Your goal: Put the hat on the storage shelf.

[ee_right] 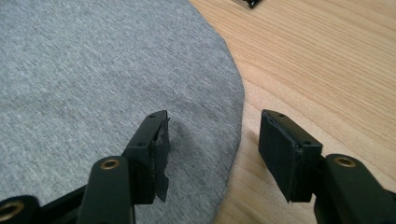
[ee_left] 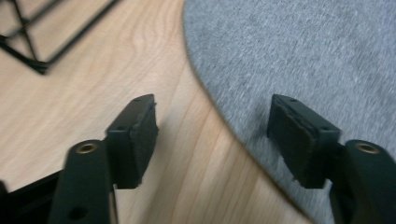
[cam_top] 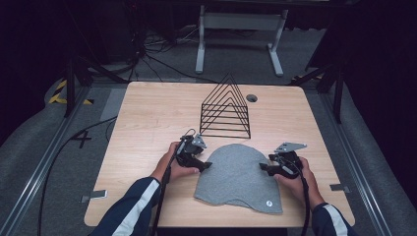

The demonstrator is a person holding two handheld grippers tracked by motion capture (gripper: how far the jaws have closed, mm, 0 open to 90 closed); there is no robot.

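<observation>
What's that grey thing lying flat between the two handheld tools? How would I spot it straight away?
Start at the wooden table and find the black wire rack shaped like stacked triangles. Just in front of it, nearer the person, lies a grey knitted hat, flat, between the left gripper and the right gripper. It is the one soft, dome-shaped cloth thing there, with a small round badge near its bottom edge.

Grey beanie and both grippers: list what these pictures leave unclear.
- Small round mark on the grey beanie: high view, too small to read.
- Beanie's underside and inside: hidden by its own fabric, lying flat.
- Left gripper: left gripper view is blurred; whether its pads touch the beanie's edge is unclear.
- Right gripper: straddles the edge, jaws apart; contact with the cloth unclear.
</observation>
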